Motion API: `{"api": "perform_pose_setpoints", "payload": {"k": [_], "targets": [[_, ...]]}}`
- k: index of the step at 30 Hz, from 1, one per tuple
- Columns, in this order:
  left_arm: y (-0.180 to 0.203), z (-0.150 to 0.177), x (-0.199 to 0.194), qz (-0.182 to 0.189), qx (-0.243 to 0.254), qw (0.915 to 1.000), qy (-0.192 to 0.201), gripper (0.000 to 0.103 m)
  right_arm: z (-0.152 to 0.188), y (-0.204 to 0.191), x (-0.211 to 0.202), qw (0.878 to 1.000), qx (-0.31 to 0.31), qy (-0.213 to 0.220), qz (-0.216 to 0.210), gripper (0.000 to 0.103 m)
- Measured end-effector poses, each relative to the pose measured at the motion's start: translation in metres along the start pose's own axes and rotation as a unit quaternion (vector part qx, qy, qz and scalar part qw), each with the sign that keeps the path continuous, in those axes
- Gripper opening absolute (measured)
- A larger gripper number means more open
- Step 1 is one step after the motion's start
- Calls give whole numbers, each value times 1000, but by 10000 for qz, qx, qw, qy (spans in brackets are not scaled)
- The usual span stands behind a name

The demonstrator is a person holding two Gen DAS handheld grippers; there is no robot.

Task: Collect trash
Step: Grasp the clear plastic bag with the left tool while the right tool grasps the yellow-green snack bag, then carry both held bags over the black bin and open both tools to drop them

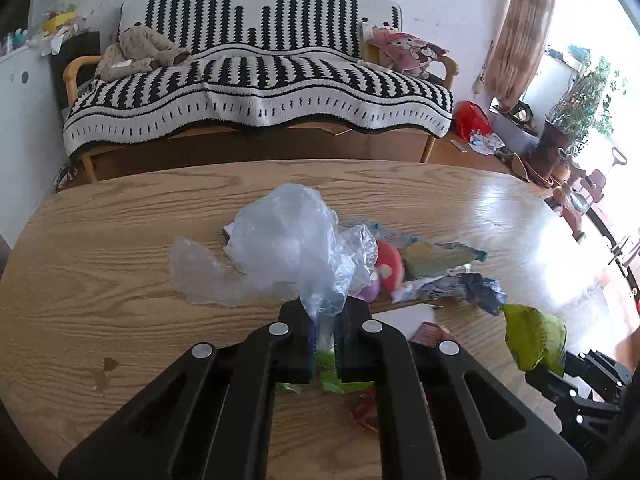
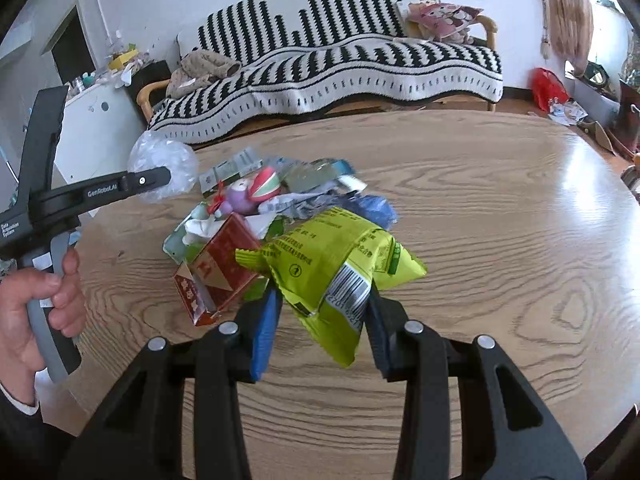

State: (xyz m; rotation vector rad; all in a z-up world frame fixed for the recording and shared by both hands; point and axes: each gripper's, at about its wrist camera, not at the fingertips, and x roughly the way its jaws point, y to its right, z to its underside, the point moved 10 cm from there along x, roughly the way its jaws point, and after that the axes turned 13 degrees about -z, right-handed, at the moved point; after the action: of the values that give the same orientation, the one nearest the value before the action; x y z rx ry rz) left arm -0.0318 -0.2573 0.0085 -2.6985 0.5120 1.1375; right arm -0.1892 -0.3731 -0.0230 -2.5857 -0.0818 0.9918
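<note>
My left gripper [image 1: 323, 312] is shut on a clear plastic bag [image 1: 288, 240] and holds it above the round wooden table [image 1: 120, 248]. It also shows in the right wrist view [image 2: 168, 178] with the bag [image 2: 164, 164]. My right gripper [image 2: 324, 300] is shut on a green snack packet [image 2: 332, 264], held over the table; the packet shows at the right in the left wrist view [image 1: 534, 338]. A pile of trash lies mid-table: a red carton [image 2: 218, 268], a pink and purple toy [image 2: 252, 192], blue wrappers [image 2: 376, 208].
A sofa with a black-and-white striped blanket [image 1: 256, 80] stands behind the table. A red bag [image 1: 472, 118] and papers lie on the floor at the right. A hand [image 2: 44, 304] holds the left gripper's handle.
</note>
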Motion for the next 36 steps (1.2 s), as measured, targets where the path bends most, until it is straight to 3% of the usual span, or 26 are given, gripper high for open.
{"api": "perform_pose_setpoints", "payload": {"k": [6,12,15,21,28,33,36], "targets": [[64,0,-31,381,350,9986,109,5,-1,35,-55,9987,219,345,310,40],[175,19,-71,1050,962,9896,206,5,10,96,-137,9913,618,756,881,40],[235,37,-91,1424,1231,9820,184,5,33,136,-183,9846,852,854,1267,40],[367,100,-137,2237,2011,9537,81,5,103,219,-280,9633,1438,921,2070,40],[499,202,-184,3017,2935,9069,-168,5,199,298,-391,9283,2219,1037,2798,40],[553,265,-200,3335,3450,8764,-404,5,243,328,-431,9129,2553,1067,3001,40],[572,291,-199,3421,3644,8644,-549,5,263,343,-442,9064,2730,1081,3037,40]]}}
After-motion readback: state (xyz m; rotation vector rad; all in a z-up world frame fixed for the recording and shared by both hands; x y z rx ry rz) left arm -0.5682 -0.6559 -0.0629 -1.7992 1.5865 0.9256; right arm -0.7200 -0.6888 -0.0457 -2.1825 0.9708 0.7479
